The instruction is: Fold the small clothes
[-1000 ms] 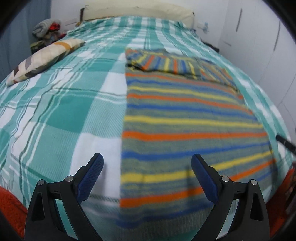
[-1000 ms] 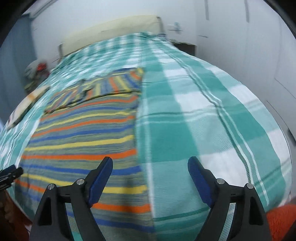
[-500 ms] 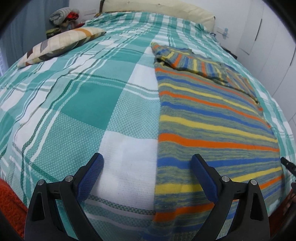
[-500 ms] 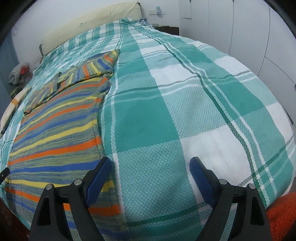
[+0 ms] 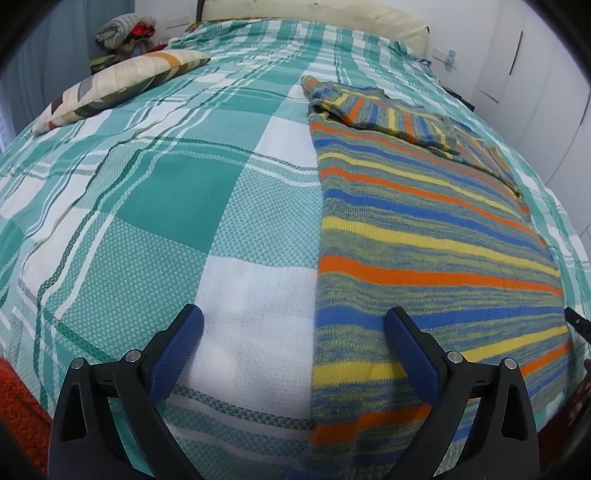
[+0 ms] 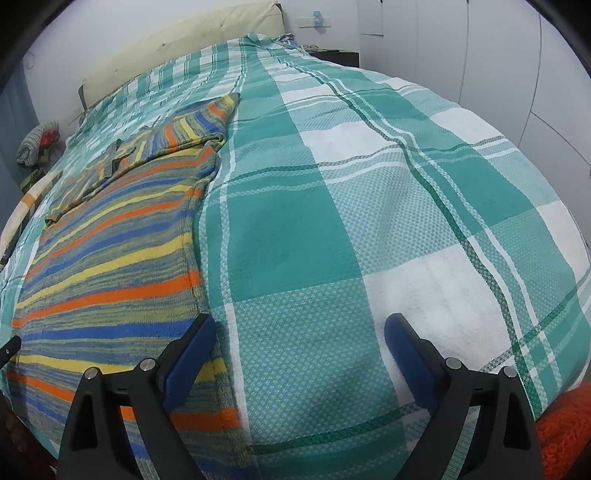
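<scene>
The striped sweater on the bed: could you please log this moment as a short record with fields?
garment: striped sweater, spread flat, sleeves folded across its far end
surface: plaid bedspread
left gripper: open, empty, straddling the sweater's left edge near the hem
right gripper: open, empty, at the sweater's right edge near the hem
other: pillow at far left of bed
fold status: sleeves in, body not yet folded

plaid bedspread [image 5: 177, 192], patterned pillow [image 5: 122, 88], headboard [image 6: 177, 51]

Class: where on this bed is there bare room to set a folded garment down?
Bare bedspread lies between the striped sweater and patchwork pillow, and right of the sweater toward the wardrobe. Clutter crowds the far left corner.
</scene>
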The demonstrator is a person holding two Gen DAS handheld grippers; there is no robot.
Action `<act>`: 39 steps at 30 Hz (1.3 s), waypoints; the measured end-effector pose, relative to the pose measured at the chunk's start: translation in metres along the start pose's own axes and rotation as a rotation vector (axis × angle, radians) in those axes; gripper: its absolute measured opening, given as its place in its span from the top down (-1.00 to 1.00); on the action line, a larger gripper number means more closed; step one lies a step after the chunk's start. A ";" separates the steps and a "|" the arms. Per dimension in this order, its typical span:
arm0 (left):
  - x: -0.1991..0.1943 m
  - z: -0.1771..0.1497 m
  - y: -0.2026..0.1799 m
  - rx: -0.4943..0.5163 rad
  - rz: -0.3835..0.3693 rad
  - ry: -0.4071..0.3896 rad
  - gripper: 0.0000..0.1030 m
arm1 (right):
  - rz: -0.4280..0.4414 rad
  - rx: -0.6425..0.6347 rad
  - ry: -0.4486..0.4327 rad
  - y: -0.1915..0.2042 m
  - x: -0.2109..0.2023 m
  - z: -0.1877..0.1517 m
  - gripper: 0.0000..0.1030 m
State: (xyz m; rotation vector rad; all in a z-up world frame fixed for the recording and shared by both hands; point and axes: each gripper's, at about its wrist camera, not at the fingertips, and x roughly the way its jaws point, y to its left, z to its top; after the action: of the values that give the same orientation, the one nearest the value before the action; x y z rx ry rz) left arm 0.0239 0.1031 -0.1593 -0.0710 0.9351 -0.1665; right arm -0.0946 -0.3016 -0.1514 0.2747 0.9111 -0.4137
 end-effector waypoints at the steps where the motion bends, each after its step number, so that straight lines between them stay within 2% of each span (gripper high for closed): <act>1: 0.000 0.000 0.000 0.001 0.001 0.001 -0.94 | -0.002 -0.002 -0.001 0.001 0.000 0.000 -0.81; 11: 0.002 -0.001 -0.001 0.012 0.007 0.009 -0.97 | -0.011 -0.036 0.004 0.008 0.003 -0.005 -0.99; 39: 0.002 -0.002 -0.002 0.014 0.010 0.011 -0.98 | -0.020 -0.047 -0.001 0.009 0.003 -0.007 -1.00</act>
State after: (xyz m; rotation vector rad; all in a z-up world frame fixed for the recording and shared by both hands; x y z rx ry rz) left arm 0.0239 0.1010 -0.1619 -0.0524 0.9450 -0.1647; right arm -0.0939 -0.2917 -0.1574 0.2228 0.9219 -0.4108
